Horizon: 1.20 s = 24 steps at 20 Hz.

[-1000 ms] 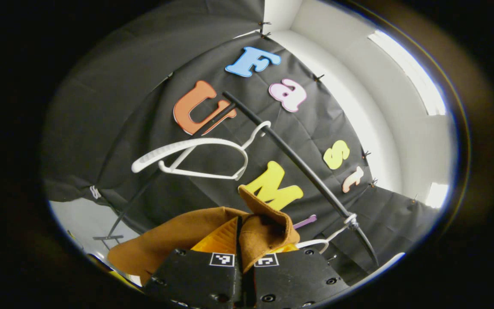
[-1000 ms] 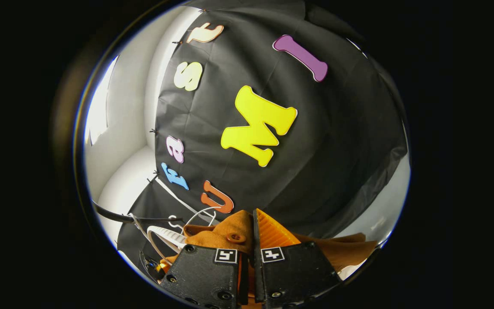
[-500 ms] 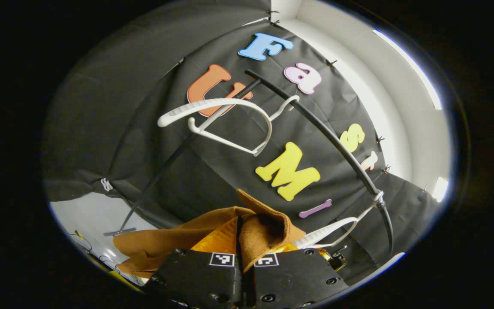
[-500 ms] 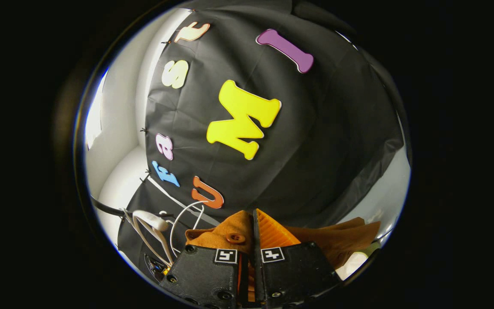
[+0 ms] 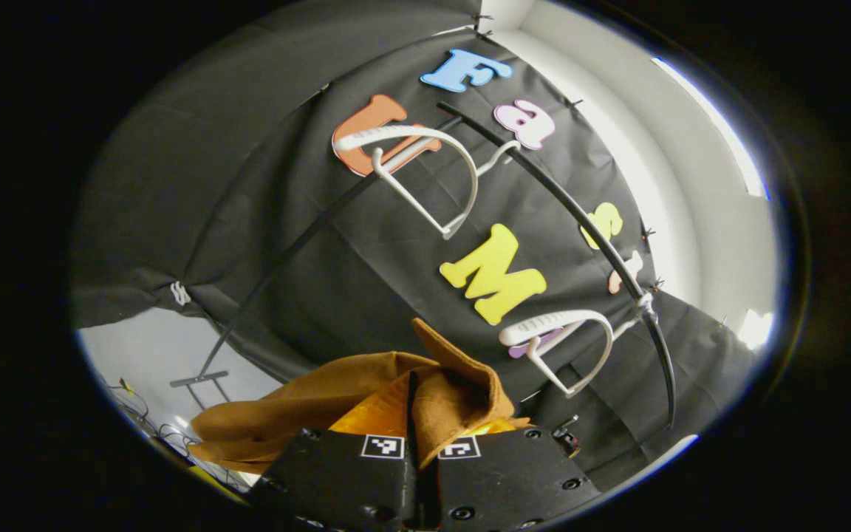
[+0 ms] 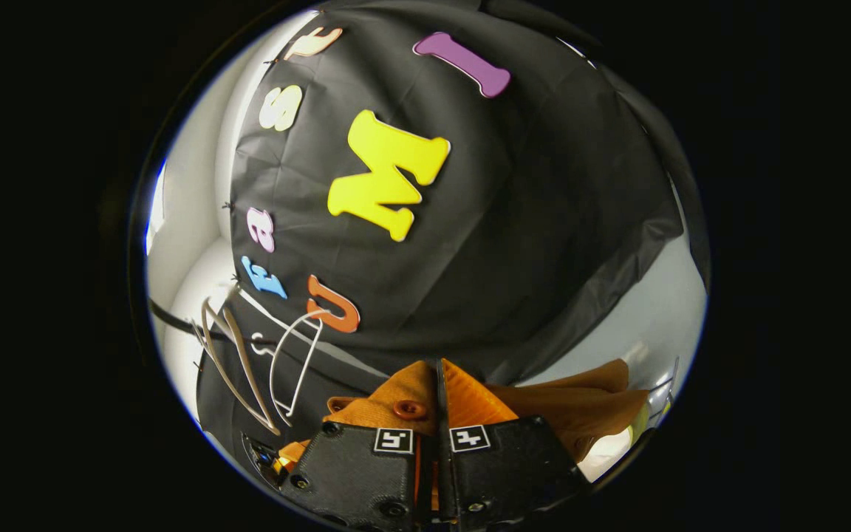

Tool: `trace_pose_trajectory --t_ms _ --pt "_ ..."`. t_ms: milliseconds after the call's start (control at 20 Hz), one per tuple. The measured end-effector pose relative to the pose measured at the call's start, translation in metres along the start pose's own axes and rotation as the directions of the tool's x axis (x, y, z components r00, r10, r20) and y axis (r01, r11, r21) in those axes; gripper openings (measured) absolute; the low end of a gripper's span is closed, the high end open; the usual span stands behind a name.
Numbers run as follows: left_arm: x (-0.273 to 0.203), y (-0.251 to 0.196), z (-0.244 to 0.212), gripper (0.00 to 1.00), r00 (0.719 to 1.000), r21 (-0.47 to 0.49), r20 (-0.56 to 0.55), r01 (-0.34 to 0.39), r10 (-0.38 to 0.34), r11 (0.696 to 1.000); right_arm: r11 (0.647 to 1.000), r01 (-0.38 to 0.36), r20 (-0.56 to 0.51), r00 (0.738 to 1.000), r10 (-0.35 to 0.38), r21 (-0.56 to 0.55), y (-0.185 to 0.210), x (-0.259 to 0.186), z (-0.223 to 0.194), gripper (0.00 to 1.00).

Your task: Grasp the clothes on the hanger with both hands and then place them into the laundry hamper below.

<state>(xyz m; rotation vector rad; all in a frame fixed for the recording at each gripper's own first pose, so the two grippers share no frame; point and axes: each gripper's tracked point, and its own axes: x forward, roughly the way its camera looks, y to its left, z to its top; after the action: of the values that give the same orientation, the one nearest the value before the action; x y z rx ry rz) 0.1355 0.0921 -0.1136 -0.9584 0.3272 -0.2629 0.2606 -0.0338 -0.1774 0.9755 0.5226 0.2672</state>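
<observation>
Left gripper view: left gripper (image 5: 412,414) and right gripper (image 6: 438,403) each clamp the brown garment (image 5: 300,414) below 2 bare white hangers (image 5: 425,174).

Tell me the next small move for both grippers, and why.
Probably lower both together toward the hamper, keeping the grip. The left gripper and the right gripper are each shut on the brown garment, and both white hangers hang bare on the black rail, so the garment seems free of them. The hamper itself isn't clearly visible.
</observation>
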Motion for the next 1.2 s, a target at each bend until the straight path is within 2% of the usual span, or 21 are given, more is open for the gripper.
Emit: trace_pose_trajectory --t_ms 200,550,850,1000,1200 --pt "-0.012 -0.014 -0.029 0.07 0.998 -0.001 -0.039 0.044 -0.044 0.999 1.000 0.007 -0.048 0.999 -0.007 -0.004 0.000 -0.007 -0.031 0.03" --pt "-0.025 -0.050 -0.063 0.08 0.983 0.059 -0.130 0.136 -0.127 0.989 1.000 -0.008 -0.104 0.995 0.006 -0.019 0.022 -0.027 -0.092 0.03" --pt "-0.023 -0.099 -0.098 0.07 0.948 0.092 -0.227 0.247 -0.221 0.965 0.997 -0.036 -0.108 0.994 0.028 -0.066 0.060 -0.052 -0.129 0.03" --pt "-0.016 -0.123 -0.110 0.07 0.920 0.098 -0.277 0.313 -0.276 0.945 0.995 -0.051 -0.094 0.995 0.042 -0.090 0.082 -0.063 -0.143 0.03" --pt "-0.025 -0.137 -0.112 0.08 0.889 0.139 -0.335 0.375 -0.313 0.916 0.989 -0.028 -0.061 0.998 0.019 -0.144 0.102 -0.074 -0.161 0.02"
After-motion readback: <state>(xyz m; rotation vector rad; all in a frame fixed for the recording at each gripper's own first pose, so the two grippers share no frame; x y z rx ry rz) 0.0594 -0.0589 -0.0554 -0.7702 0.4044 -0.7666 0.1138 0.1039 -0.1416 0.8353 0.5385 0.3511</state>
